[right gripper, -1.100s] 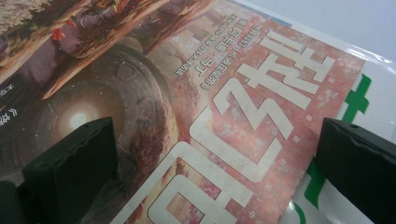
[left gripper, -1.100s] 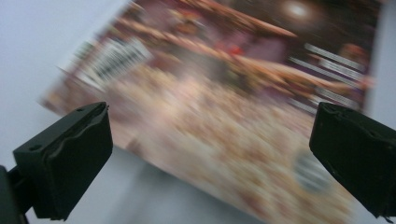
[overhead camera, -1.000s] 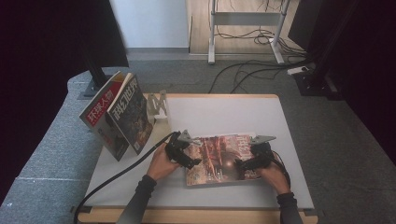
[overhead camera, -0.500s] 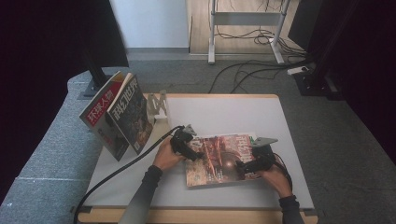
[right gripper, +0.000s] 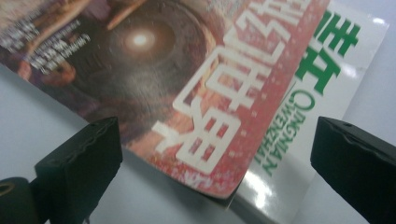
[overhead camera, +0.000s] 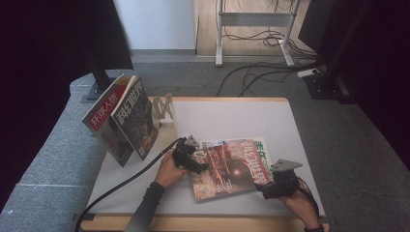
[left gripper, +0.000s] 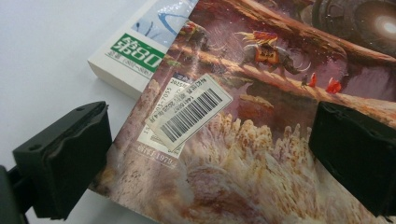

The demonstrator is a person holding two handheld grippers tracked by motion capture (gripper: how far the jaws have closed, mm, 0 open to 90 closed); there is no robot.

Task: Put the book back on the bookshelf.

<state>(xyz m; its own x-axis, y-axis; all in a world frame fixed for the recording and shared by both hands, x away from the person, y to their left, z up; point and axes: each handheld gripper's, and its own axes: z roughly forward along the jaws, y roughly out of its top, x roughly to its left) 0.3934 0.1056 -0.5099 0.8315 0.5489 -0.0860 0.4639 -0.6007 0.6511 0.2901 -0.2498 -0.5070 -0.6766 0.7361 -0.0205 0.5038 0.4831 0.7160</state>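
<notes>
In the high view we see two magazines stacked at the lower middle of the frame on the white table (overhead camera: 227,118): a red magazine (overhead camera: 227,169) lies on top, skewed, and a white magazine (overhead camera: 258,147) with green characters peeks out from under it toward the upper right.

Our left gripper (overhead camera: 191,162) sits at the red magazine's left edge, our left hand (overhead camera: 169,173) behind it. In the left gripper view its fingers (left gripper: 65,163) are spread wide. One finger hangs over bare table at the lower left of that frame, the other over the cover at the right edge. Between them lie the red magazine's (left gripper: 243,154) corner and a barcode sticker (left gripper: 189,112). The white magazine's (left gripper: 135,60) corner shows at the upper left, underneath. We cannot tell whether either finger touches the cover; nothing is pinched.

Our right gripper (overhead camera: 270,186) is at the stack's lower right corner in the high view, our right hand (overhead camera: 300,203) below it. In the right gripper view its fingers (right gripper: 84,163) are also spread wide, one at the lower left over the table, one at the right edge. The red magazine's (right gripper: 201,93) corner, slightly curled up, lies between them, with the white magazine (right gripper: 317,93) under it toward the right. They hold nothing.

At the upper left of the high view, two more magazines (overhead camera: 121,118) stand leaning beside a rack (overhead camera: 164,108).
</notes>
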